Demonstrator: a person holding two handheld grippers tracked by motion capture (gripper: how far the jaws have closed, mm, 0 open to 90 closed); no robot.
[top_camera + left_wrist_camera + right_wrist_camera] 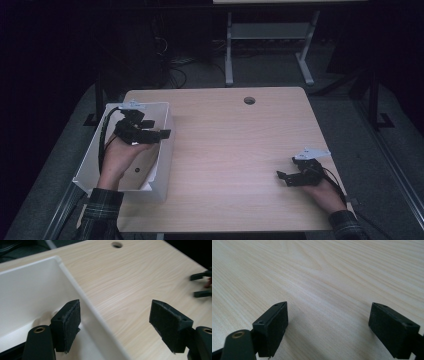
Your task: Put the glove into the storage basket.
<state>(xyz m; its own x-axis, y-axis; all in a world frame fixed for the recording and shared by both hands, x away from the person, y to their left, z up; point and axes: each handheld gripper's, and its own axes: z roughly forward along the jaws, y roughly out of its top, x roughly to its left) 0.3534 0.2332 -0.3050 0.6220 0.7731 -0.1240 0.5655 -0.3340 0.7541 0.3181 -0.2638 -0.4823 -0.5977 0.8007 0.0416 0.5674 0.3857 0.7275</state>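
Observation:
A white open bin [161,172] stands on the left part of the light wooden table [230,150]. My left gripper [159,128] hangs over the bin's right wall, pointing toward the table's middle. In the left gripper view it [115,307] is open, straddling the bin's rim [82,293] from above with nothing between the pads. My right gripper [286,167] rests low near the table's right edge, also open and empty; its pads [272,322] stand wide apart over bare wood. The left gripper view shows the right gripper [201,285] far off at the right. A small dark spot [136,170] lies on the bin's floor.
A round cable hole [249,100] sits near the table's far edge. Beyond the table are a desk frame's grey legs [229,55] and cables on the dark floor. The person's plaid sleeves come in at the bottom left [102,210] and bottom right [345,225].

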